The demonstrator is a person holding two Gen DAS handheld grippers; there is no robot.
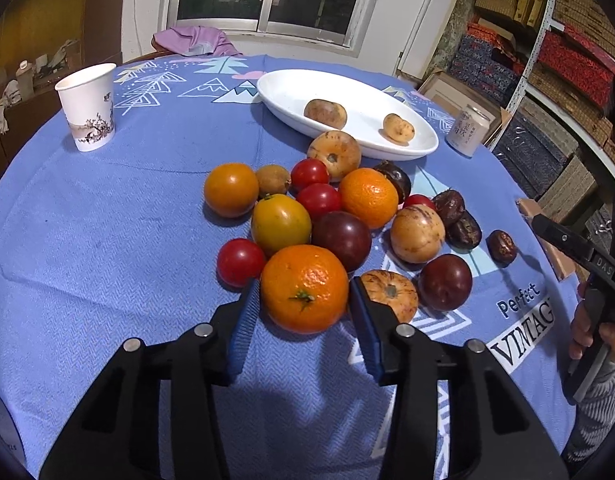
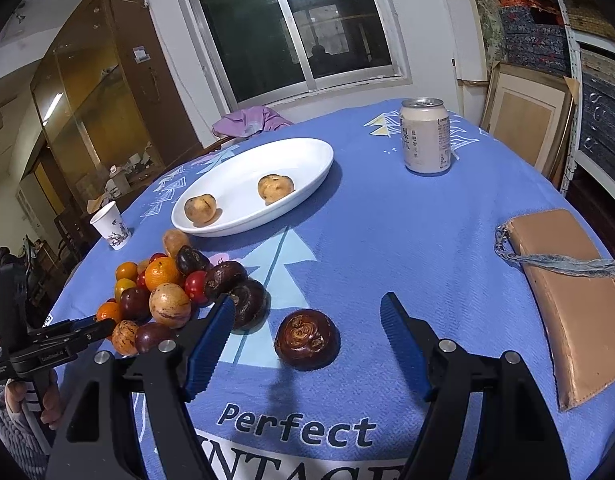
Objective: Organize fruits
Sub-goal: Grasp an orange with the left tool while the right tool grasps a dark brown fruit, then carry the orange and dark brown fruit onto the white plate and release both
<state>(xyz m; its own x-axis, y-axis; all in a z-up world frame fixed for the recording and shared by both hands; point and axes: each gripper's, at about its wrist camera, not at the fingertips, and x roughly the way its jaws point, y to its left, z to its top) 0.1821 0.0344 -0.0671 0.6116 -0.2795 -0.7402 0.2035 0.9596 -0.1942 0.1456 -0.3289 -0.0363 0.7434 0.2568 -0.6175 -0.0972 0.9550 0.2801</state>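
Note:
A pile of fruit lies on the blue tablecloth: oranges, red tomatoes, dark plums, tan fruits and dark brown fruits. My left gripper point(image 1: 305, 294) is open, its blue pads on either side of the nearest orange point(image 1: 304, 289), just clear of it. A white oval plate point(image 1: 283, 92) behind the pile holds two tan fruits point(image 1: 325, 113). My right gripper point(image 2: 307, 308) is open wide, with a lone dark brown fruit point(image 2: 307, 339) lying between its fingers, untouched. The plate point(image 2: 307, 156) and the pile point(image 2: 167, 288) also show in the right wrist view.
A paper cup point(image 1: 89, 106) stands at the far left. A drink can point(image 2: 425, 136) stands beyond the plate on the right. A tan wallet point(image 2: 567, 308) lies at the table's right edge. Purple cloth point(image 1: 195, 40) hangs at the far edge. Shelves of boxes stand to the right.

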